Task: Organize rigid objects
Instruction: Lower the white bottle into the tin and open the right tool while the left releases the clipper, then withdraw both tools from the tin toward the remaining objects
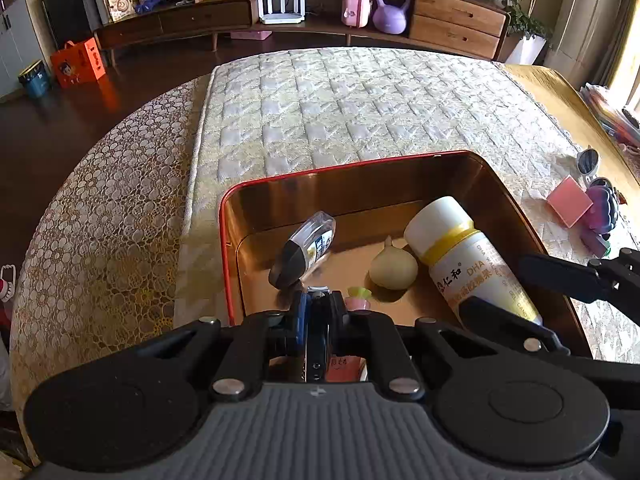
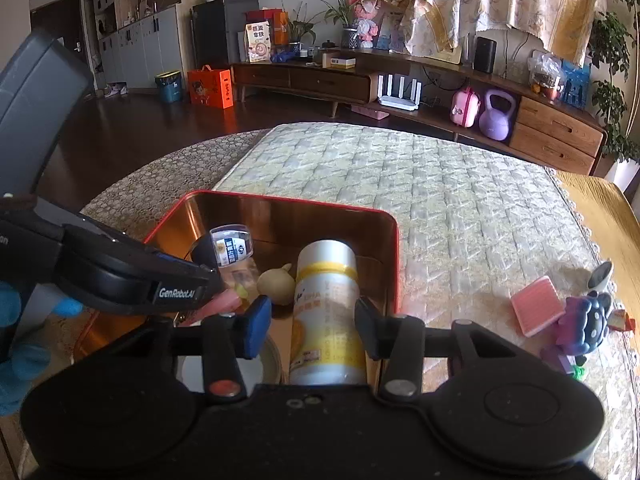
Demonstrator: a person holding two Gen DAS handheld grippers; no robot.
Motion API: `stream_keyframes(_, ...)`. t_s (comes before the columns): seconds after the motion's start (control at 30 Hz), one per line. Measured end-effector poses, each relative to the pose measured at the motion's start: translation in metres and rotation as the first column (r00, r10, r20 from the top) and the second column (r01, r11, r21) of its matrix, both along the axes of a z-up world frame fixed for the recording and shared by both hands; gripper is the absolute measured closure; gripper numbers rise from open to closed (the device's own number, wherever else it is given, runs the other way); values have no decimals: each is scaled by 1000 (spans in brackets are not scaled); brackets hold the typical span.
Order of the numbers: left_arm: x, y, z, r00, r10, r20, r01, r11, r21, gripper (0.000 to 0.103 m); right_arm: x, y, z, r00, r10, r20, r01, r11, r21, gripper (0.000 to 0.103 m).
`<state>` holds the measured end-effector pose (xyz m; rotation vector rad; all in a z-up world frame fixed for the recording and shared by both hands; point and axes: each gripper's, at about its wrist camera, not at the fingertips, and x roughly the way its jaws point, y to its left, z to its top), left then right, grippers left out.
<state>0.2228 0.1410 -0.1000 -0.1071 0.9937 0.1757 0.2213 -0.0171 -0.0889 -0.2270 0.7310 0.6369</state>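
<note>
- Bottle (image 2: 326, 312) lying in tin (image 2: 394, 248), long axis in line with right gripper (image 2: 312, 326), cap end far.
- Right jaws apart, straddling bottle body, pads off it.
- Left gripper (image 1: 318, 308) over tin's near-left, clamped on a thin flat dark item, identity unclear.
- Pink block (image 2: 536, 306) and toys out on the mat, right side, nearer right hand.

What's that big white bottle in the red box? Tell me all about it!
The bottle is white, looks like plastic, with a white cap, a yellow band under the cap and yellow label print. It lies on its side on the floor of the red box, cap pointing away. The right claw has a finger on each side of it. A garlic bulb sits beside it.
</note>
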Motion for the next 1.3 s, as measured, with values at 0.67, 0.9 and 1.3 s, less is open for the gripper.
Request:
stream_keyframes(0.67,-39,-16,23,999,-22,43,23,999,-28,91,-37,-46,25,994,-61,-86,74,985,154,41)
stream_keyframes(0.9,-58,-29,37,995,-50,81,53,998,-30,91,-51,-61,36,994,-84,-74,96,978,186,38)
stream_keyframes(1.3,-85,-59,50,987,-96,126,103,993,-50,88,-79,-94,41,991,-132,-29,136,966,219,30)
